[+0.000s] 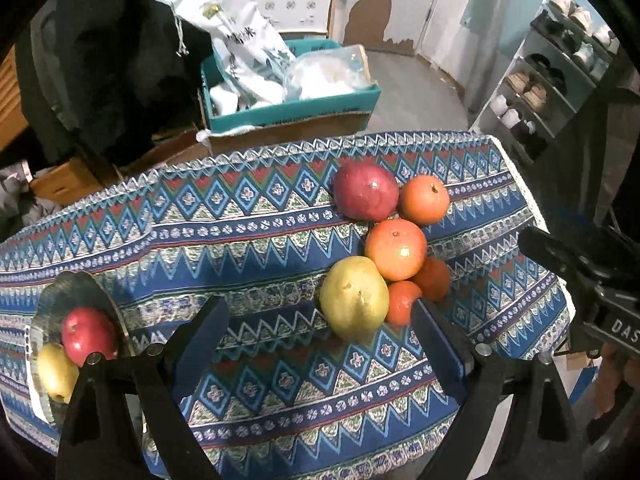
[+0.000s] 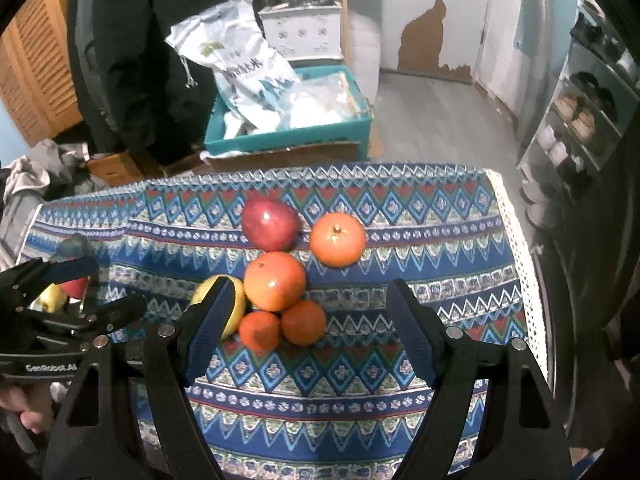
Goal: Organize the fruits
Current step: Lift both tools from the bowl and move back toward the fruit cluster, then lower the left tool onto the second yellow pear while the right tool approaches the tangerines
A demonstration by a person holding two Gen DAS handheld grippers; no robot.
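Loose fruit lies on a patterned tablecloth: a red apple, an orange, a large orange, a yellow pear and two small oranges. A silver plate at the left holds a red apple and a yellow fruit. My left gripper is open and empty, just in front of the pear. My right gripper is open and empty, over the small oranges, with the pear by its left finger.
A teal box with white bags stands on cardboard boxes behind the table. A shoe rack stands at the right. The table's right edge has a white lace trim. A dark coat hangs at the back left.
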